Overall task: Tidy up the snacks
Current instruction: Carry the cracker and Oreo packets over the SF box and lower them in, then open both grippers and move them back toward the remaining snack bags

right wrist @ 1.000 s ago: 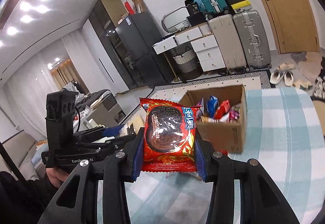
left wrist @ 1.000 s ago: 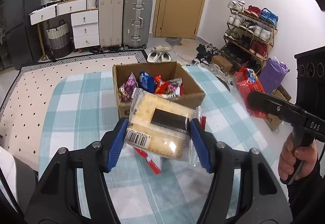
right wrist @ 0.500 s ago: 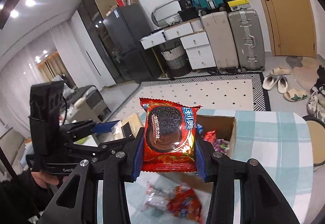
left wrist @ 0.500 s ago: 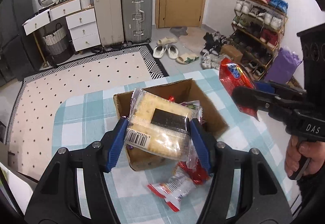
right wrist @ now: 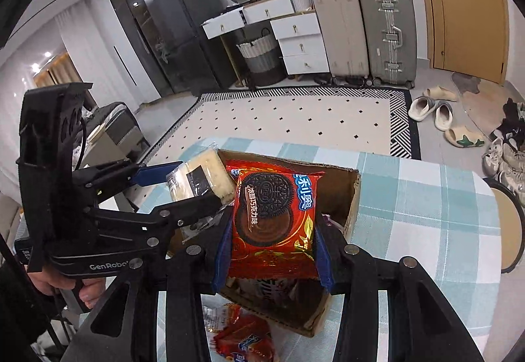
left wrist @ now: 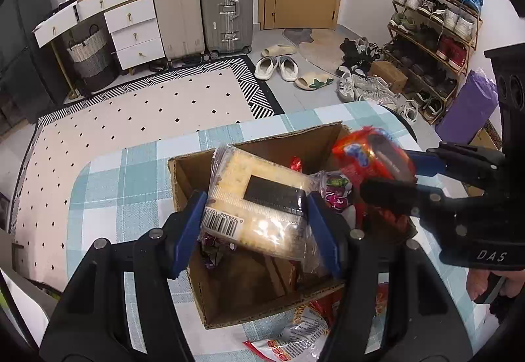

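Observation:
An open cardboard box (left wrist: 262,303) (right wrist: 354,194) stands on the checked table, with several snack packs inside. My left gripper (left wrist: 256,214) is shut on a clear pack of pale crackers (left wrist: 262,194) and holds it over the box's opening. My right gripper (right wrist: 272,250) is shut on a red chocolate sandwich-cookie pack (right wrist: 274,214), also above the box. In the left wrist view that red pack (left wrist: 370,158) hangs over the box's right side. In the right wrist view the cracker pack (right wrist: 200,178) sits just left of the red one.
Loose red snack packs (left wrist: 295,332) (right wrist: 242,339) lie on the table (left wrist: 131,185) in front of the box. A round stool (right wrist: 508,227) stands by the table's right edge. Beyond are a rug, suitcases, drawers, slippers and a shoe rack.
Both grippers have moved forward and down with their packs, from short of the box to right over its opening. The two packs have come close together.

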### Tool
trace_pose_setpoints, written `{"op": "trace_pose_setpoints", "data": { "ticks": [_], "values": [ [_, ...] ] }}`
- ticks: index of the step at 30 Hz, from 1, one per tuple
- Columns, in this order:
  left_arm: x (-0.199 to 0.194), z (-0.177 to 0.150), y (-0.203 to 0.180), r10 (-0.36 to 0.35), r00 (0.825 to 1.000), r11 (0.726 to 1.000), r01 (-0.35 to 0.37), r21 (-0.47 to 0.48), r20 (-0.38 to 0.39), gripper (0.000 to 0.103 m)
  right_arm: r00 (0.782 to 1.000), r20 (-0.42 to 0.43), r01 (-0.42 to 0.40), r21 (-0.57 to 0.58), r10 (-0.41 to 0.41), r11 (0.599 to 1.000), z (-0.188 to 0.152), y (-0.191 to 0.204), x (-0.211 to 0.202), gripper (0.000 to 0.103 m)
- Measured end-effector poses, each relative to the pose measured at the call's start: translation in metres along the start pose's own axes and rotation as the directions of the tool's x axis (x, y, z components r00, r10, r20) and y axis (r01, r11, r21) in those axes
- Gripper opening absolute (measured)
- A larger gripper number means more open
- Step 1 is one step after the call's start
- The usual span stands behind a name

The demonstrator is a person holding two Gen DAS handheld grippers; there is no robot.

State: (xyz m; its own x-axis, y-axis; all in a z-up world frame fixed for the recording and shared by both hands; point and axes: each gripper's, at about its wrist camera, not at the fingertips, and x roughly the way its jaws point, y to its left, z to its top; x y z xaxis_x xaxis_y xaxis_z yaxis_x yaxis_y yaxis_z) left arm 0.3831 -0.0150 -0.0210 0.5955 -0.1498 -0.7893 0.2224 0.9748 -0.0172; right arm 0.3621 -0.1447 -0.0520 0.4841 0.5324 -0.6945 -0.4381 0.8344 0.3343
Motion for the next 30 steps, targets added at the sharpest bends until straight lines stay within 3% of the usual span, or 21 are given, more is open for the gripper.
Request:
{"op": "trace_pose_setpoints", "data": {
  "ticks": [4,9,12,14,15,16,19,30],
  "values": [
    [0.008,-0.003,0.003,0.002,1.0,1.0,-0.002,0.003,-0.003,0.06,1.0,0.009,0.021,-0.053,-0.021,0.998,-0.002,0.005,0.01,0.045],
    [0.012,-0.006,0.003,-0.018,1.0,1.0,0.018,0.013,0.001,0.06,1.0,0.023,0.022,-0.034,-0.021,0.999,-0.005,0.003,0.011,0.054],
    [0.01,-0.009,0.004,0.0,1.0,1.0,0.0,0.014,-0.005,0.07,0.999,0.04,0.026,-0.037,-0.024,0.999,-0.008,0.002,0.005,0.056],
    [0.002,-0.013,0.007,-0.006,1.0,1.0,0.006,0.001,0.012,0.079,0.998,0.053,0.018,-0.023,-0.017,1.0,-0.009,0.003,-0.004,0.061],
    [-0.002,-0.016,0.007,-0.008,1.0,1.0,0.008,-0.006,0.019,0.081,0.998,0.061,0.015,-0.019,-0.013,1.0,-0.01,0.003,-0.007,0.069],
    [-0.005,-0.017,0.008,-0.003,1.0,1.0,0.004,-0.016,0.023,0.082,0.997,0.07,0.015,-0.018,-0.014,1.0,-0.011,0.004,-0.011,0.077],
    [-0.015,-0.024,0.011,0.033,0.999,0.999,-0.032,-0.041,0.036,0.083,0.995,0.1,0.015,-0.034,-0.012,0.999,-0.015,0.01,-0.025,0.085],
    [-0.069,-0.057,0.013,0.069,0.989,0.995,-0.059,-0.074,0.134,0.084,0.978,0.208,0.015,-0.015,-0.012,1.0,-0.05,0.034,-0.074,0.095]
  ]
}}
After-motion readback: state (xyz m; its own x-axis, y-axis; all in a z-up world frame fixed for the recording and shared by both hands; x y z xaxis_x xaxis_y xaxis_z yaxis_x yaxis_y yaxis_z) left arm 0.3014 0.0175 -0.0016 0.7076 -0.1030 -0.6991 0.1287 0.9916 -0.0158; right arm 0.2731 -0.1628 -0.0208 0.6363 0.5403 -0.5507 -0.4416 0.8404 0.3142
